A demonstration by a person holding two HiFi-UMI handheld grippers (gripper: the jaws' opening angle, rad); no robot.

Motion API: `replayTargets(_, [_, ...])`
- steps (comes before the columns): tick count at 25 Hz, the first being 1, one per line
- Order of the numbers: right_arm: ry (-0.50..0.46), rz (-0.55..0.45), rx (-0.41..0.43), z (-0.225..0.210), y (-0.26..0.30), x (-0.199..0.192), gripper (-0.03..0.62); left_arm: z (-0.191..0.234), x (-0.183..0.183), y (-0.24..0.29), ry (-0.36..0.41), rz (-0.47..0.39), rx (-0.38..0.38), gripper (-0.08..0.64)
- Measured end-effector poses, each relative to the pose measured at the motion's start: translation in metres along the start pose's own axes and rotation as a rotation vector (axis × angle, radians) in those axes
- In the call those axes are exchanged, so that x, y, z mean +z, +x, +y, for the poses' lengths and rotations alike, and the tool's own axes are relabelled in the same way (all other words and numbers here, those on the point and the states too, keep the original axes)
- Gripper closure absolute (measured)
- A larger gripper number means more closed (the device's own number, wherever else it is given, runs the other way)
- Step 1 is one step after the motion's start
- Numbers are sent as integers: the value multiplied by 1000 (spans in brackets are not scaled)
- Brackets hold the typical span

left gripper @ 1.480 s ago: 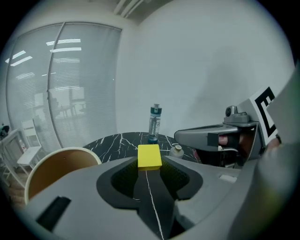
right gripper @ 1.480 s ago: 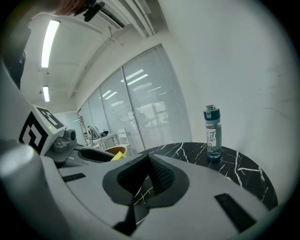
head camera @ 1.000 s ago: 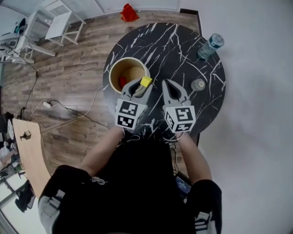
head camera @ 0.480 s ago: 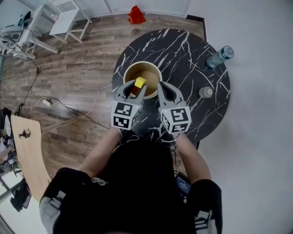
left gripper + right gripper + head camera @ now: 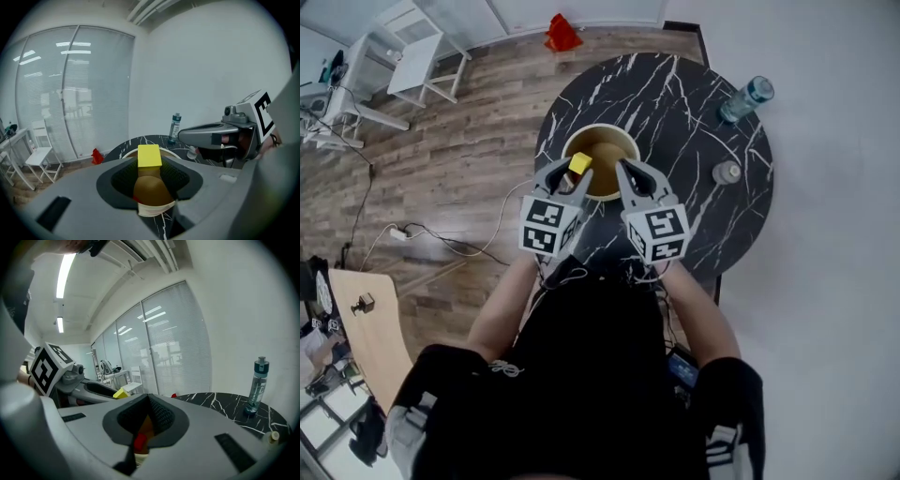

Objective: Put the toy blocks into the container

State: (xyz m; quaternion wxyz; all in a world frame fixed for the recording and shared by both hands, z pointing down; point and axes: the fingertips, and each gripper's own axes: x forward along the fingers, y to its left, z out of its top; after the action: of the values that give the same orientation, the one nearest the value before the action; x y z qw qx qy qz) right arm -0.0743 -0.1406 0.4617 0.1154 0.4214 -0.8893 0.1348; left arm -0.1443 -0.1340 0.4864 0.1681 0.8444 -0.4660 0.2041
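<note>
A round black table (image 5: 675,103) with white veins stands on a wood-plank floor (image 5: 441,141) beside a pale wall. A white chair (image 5: 412,52) is at the upper left of the head view and a red thing (image 5: 562,33) lies on the floor at the top.

Left of the table's middle stands a cream, round container (image 5: 609,141) with a brown inside. The right gripper view, looking through the gap behind its jaws, shows a red block (image 5: 140,442) lying in it. The left gripper (image 5: 570,172) pinches a yellow block (image 5: 579,164) between its tips, over the left part of the container's opening. The right gripper (image 5: 623,171) sits at the opening's right side, its tips together with nothing between them.

At the table's right edge are a water bottle (image 5: 746,97) and, below it in the frame, a small capped thing (image 5: 727,172) too small to identify.

Both grippers cover the lower half of the container in the head view, so much of its floor is hidden. The table's near edge is cut off by the person's dark top.
</note>
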Motion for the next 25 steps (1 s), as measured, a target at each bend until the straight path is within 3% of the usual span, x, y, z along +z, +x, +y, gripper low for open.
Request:
replayTargets(14, [90,-14,-255,-12,-10,-24,595,-15,-5,30,350,154,-350,417])
replayTargets(20, [120,3,-313,-17,-26,-30,595,-29,-20,32,405,248,-468,417])
replayTargets(25, [127,11,-320,-19,-34,-33,595,-42,-32,38,437,286,-500,417])
